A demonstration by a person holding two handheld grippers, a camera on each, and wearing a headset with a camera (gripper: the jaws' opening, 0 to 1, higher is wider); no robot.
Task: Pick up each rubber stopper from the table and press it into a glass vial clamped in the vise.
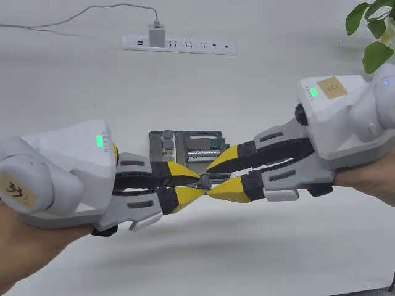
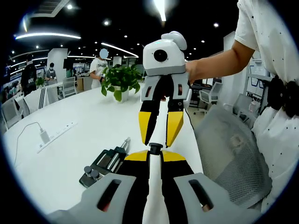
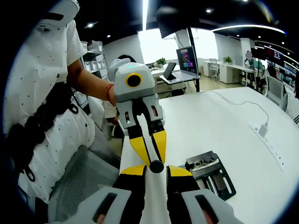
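Note:
A small dark grey rubber stopper (image 1: pixel 204 182) hangs in the air where the two grippers meet tip to tip. My left gripper (image 1: pixel 200 184) comes in from the left and is shut on the stopper (image 3: pixel 156 166). From the right comes my right gripper (image 1: pixel 209 179), slightly open, with a yellow tip on either side of the stopper (image 2: pixel 155 148). Just behind them a metal vise (image 1: pixel 207 145) lies on the white table and clamps two glass vials (image 1: pixel 167 142) with grey stoppers in them. The vise (image 3: pixel 219 177) is below and beside the jaws.
A white power strip (image 1: pixel 179 44) with a plugged charger (image 1: pixel 157 32) lies at the back of the table. A green plant (image 1: pixel 373 31) stands at the far right. A grey mesh chair (image 2: pixel 233 149) is by the table edge. People stand in the background.

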